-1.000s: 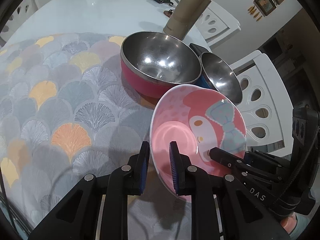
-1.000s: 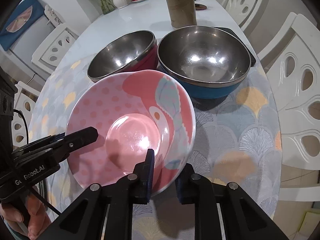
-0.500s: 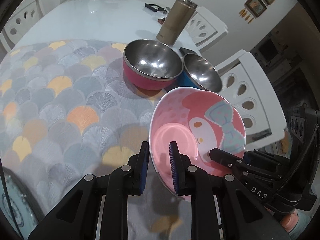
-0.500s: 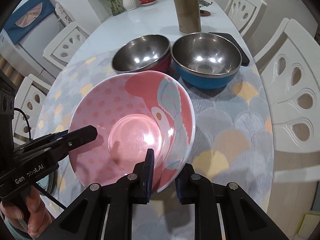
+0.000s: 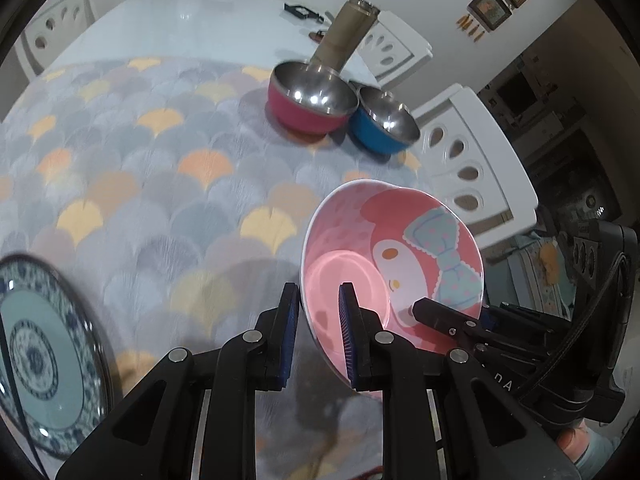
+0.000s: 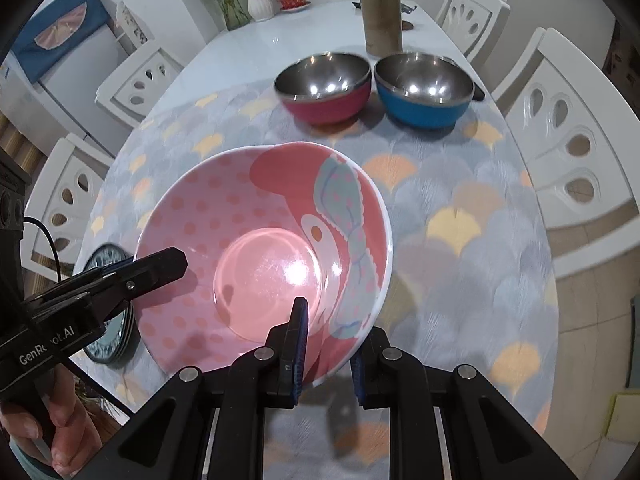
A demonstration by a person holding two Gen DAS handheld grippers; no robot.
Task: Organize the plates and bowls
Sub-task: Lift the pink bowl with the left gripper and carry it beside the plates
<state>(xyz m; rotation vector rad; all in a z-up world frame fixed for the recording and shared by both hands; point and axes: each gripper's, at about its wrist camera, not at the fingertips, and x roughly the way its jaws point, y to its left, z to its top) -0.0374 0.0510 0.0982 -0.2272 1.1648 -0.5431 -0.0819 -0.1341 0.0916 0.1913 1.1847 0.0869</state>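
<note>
Pink cartoon bowl (image 6: pixel 260 248) is held above the tablecloth (image 5: pixel 160 200), its rim clamped by both the left gripper (image 5: pixel 318 336) and right gripper (image 6: pixel 326 344), and a careful level lowering is probably needed next.

The left gripper (image 5: pixel 318 336) is matte black plastic with angular, triangular-cutout arms; its fingers (image 5: pixel 289 336) carry ribbed blue pads; round silver screws sit at the joints; white lettering reading "GenRobot.AI" runs along its body in the right wrist view, and a thin black cable trails from it; the right gripper (image 6: pixel 328 350) is built alike; bare skin of the left hand (image 6: pixel 60 436) wraps the handle.
</note>
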